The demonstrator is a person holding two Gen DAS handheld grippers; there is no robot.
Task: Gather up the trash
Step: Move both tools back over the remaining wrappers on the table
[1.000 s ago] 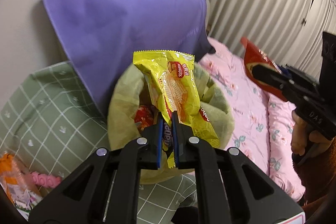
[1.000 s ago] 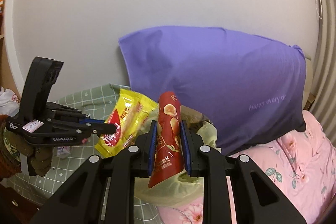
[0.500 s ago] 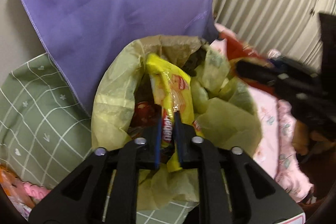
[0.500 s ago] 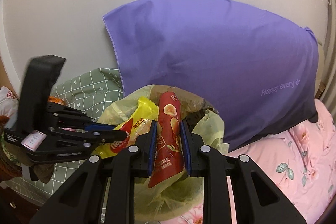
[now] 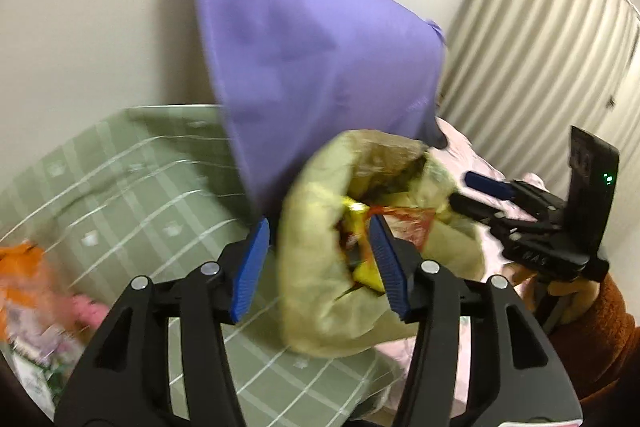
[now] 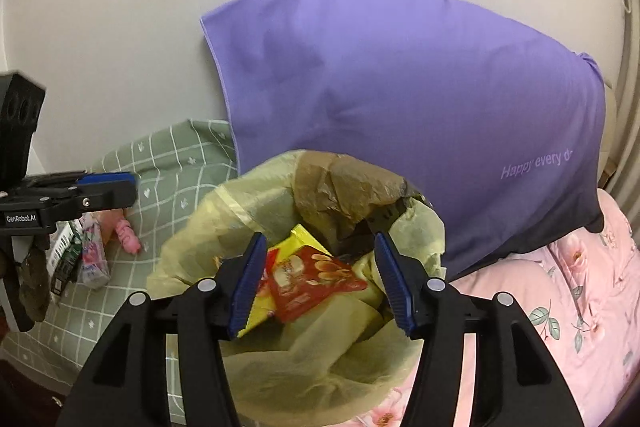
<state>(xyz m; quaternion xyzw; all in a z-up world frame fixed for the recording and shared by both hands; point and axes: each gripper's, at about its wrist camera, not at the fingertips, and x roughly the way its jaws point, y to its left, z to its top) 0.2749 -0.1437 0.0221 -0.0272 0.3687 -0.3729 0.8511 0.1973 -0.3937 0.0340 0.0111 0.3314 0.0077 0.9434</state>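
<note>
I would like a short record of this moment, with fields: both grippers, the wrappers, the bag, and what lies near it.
left gripper: open, holding nothing
right gripper: open, above the bag mouth, holding nothing
yellow-green plastic trash bag: mouth open, standing on the bed
red chip wrapper: inside the bag, lying on the yellow one
yellow snack wrapper: inside the bag
purple pillow: behind the bag, against the wall
green checked blanket: left of the bag, small packets lying on it

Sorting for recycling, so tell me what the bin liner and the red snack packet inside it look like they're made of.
Bin liner: thin yellow-green plastic film, probably; translucent, crumpled, softly glossy.
Red snack packet: printed plastic or foil laminate, apparently; shiny with sharp creases.
</note>
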